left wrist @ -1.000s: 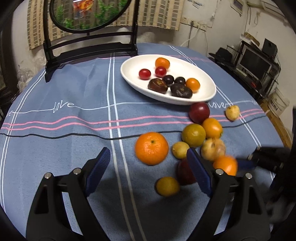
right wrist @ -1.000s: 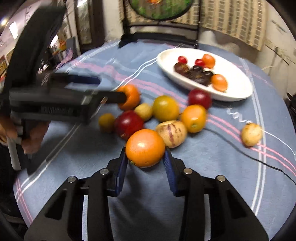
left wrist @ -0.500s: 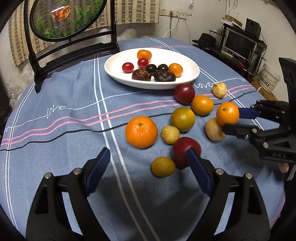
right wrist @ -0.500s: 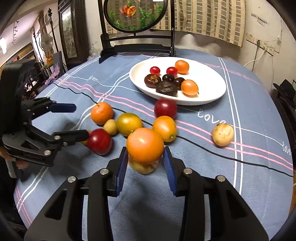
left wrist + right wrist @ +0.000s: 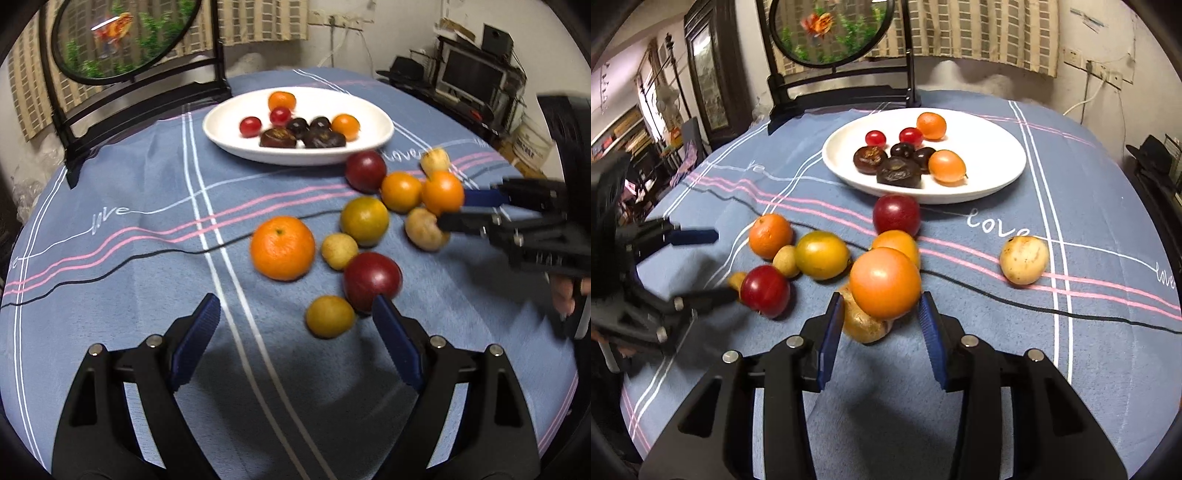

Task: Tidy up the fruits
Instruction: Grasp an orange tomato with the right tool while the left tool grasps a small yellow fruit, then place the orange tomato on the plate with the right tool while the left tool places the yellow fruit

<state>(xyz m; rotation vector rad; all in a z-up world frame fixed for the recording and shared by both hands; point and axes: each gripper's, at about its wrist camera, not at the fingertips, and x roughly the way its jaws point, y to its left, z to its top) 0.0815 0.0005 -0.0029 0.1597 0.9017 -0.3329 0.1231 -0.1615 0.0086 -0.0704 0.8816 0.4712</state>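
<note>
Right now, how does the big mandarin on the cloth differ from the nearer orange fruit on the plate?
The mandarin has dull, dimpled skin; the orange fruit is smooth and glossy. The mandarin lies on the tablecloth; the orange fruit sits on the white plate. Both are round and orange.

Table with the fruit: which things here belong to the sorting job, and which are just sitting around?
Part of the job:
- white plate already holding small fruits
- loose fruit on the tablecloth, such as the big orange and red plum
- orange fruit between the right gripper fingers

Just lying about:
- round picture stand
- TV
</note>
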